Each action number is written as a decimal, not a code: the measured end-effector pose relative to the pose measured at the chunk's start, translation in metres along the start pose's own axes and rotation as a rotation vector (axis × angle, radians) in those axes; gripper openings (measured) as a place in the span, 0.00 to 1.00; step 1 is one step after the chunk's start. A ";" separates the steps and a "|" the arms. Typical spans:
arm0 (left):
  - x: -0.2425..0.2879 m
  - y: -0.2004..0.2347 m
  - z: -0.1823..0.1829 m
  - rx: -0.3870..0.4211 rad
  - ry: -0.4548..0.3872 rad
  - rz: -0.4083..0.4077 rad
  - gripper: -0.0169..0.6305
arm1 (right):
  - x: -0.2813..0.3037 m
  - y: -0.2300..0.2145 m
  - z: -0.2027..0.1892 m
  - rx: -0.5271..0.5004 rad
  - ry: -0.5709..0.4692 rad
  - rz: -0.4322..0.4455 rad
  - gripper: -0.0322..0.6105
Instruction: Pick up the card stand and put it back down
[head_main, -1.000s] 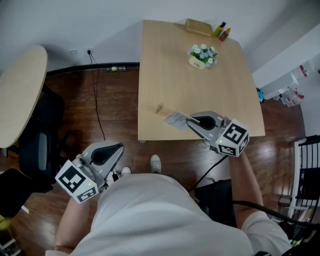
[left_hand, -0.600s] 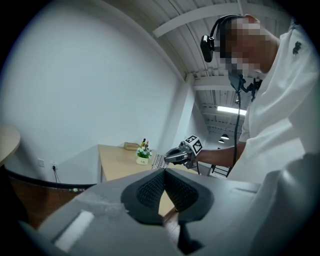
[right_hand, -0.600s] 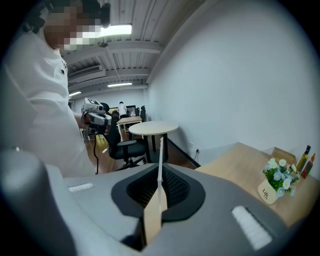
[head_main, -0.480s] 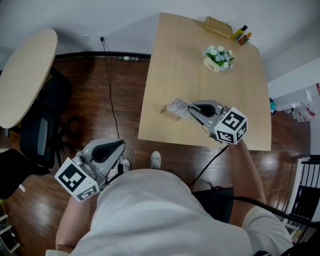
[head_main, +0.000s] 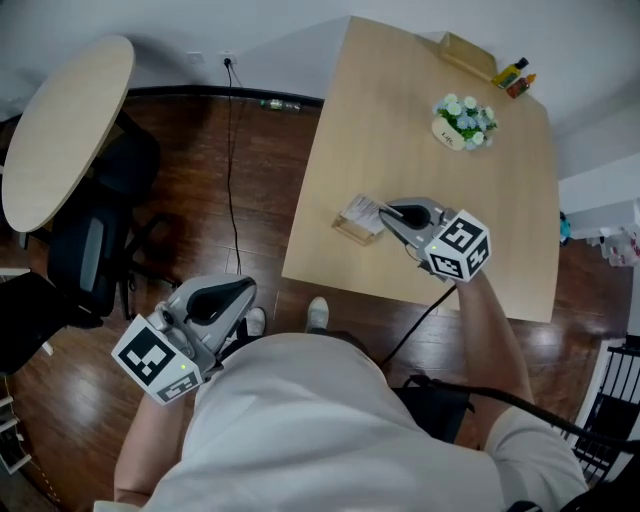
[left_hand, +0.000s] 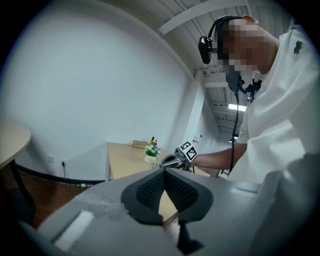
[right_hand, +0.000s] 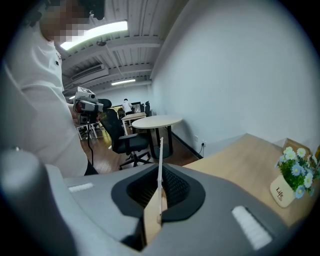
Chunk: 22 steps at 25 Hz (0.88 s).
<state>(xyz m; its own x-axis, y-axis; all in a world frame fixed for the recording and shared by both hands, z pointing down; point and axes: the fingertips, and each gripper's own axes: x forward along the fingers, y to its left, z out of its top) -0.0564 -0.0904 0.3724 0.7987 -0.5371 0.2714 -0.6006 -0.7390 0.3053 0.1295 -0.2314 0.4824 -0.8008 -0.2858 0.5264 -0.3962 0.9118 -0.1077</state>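
The card stand (head_main: 357, 220), a small wooden base with a white card upright in it, hangs over the near-left part of the light wooden table (head_main: 440, 200). My right gripper (head_main: 383, 216) is shut on it. In the right gripper view the card's edge (right_hand: 159, 165) runs up between the pressed pads, with the wooden base (right_hand: 151, 222) below. Whether the base touches the table I cannot tell. My left gripper (head_main: 240, 292) is off the table, held low at the person's left side over the floor. Its pads (left_hand: 164, 186) meet with nothing between them.
A small pot of flowers (head_main: 463, 120), a wooden box (head_main: 468, 55) and two bottles (head_main: 518, 76) stand at the table's far end. A round table (head_main: 65, 130) and a black chair (head_main: 90, 260) are to the left. A cable (head_main: 232, 150) runs over the wooden floor.
The head view has shifted, so the table sits further right. The right gripper stays shut on the stand; its wooden base now shows on the card's near side, not far left. The left gripper is unchanged.
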 end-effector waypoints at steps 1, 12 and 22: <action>0.001 0.001 0.000 -0.002 0.002 0.005 0.03 | 0.002 -0.001 -0.003 -0.001 0.004 0.005 0.08; 0.011 0.007 0.000 -0.013 0.014 0.024 0.03 | 0.014 -0.008 -0.023 0.018 0.012 0.024 0.08; 0.020 0.011 0.002 -0.019 0.023 0.019 0.03 | 0.008 -0.014 -0.026 0.032 -0.002 0.014 0.08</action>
<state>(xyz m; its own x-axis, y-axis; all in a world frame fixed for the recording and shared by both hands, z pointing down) -0.0470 -0.1105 0.3791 0.7865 -0.5409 0.2980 -0.6161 -0.7209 0.3174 0.1401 -0.2387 0.5097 -0.8069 -0.2737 0.5234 -0.3991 0.9059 -0.1415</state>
